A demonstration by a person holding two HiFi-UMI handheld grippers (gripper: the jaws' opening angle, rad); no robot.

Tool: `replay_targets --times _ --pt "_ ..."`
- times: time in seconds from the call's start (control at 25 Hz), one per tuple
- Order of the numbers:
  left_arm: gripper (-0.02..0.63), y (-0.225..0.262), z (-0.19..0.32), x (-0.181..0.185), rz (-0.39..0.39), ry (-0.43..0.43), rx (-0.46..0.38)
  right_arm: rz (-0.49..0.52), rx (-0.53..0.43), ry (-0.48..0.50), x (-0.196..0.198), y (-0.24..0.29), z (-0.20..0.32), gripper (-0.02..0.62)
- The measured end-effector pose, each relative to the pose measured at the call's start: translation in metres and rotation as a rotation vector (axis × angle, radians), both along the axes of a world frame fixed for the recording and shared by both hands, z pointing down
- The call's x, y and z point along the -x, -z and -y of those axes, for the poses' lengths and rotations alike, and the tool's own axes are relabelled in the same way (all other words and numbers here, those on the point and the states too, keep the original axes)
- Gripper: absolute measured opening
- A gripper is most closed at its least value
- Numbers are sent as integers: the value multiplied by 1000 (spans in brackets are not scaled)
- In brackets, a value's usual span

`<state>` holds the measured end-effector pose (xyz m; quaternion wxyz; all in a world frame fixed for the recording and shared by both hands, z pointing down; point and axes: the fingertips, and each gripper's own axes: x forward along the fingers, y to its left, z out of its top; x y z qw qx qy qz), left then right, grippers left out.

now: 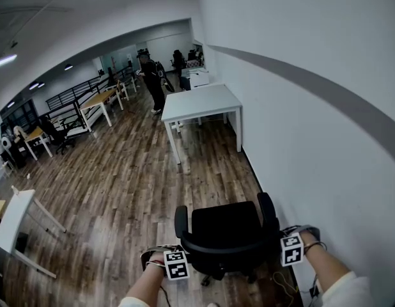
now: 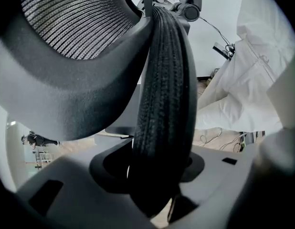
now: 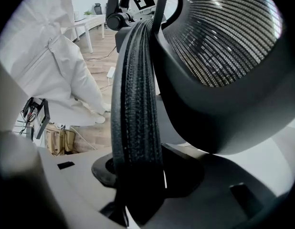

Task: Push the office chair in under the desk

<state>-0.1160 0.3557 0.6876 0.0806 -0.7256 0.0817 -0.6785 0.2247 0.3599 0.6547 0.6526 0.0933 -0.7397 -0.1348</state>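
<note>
Two grippers clamp one black office chair [image 1: 226, 226] by the top of its backrest, one at each upper corner. The left gripper [image 1: 181, 256] sits at the near left corner and the right gripper [image 1: 284, 245] at the near right. Each carries a white cube printed with black square markers.

In the left gripper view, a thick, rounded band [image 2: 162, 104] with a coarse knitted rib runs down between the grey moulded jaws and fills the gap, so the jaws are closed partway and grip it. Beside it curves the smooth plastic frame, holding a fine striped mesh [image 2: 76, 23]. The right gripper view shows the same thing mirrored: the ribbed band [image 3: 135, 109] is pinched between half-closed jaws, with the mesh panel [image 3: 224, 37] curving off to the side. Loose white fabric [image 2: 243, 80] of the person's clothing hangs behind.

The chair has a flat, squarish seat and two curved padded armrests. It stands at the bottom of the head view on a floor [image 1: 121, 184] of dark, streaky wood planks, close beside a smooth white wall [image 1: 312, 107]. The desk [image 1: 201, 102] has a plain white rectangular top on slim straight legs. It stands further along that wall, well apart from the chair, with bare planks between them.
</note>
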Motion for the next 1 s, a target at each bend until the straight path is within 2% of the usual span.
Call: replay_targets --times 0.64,1.0 --pt "196 1 112 -25 -12 -3 -16 -25 -4 -7 -25 2 111 190" --pt "192 -3 180 -34 9 -14 14 -43 14 -5 -39 -6 187 193"
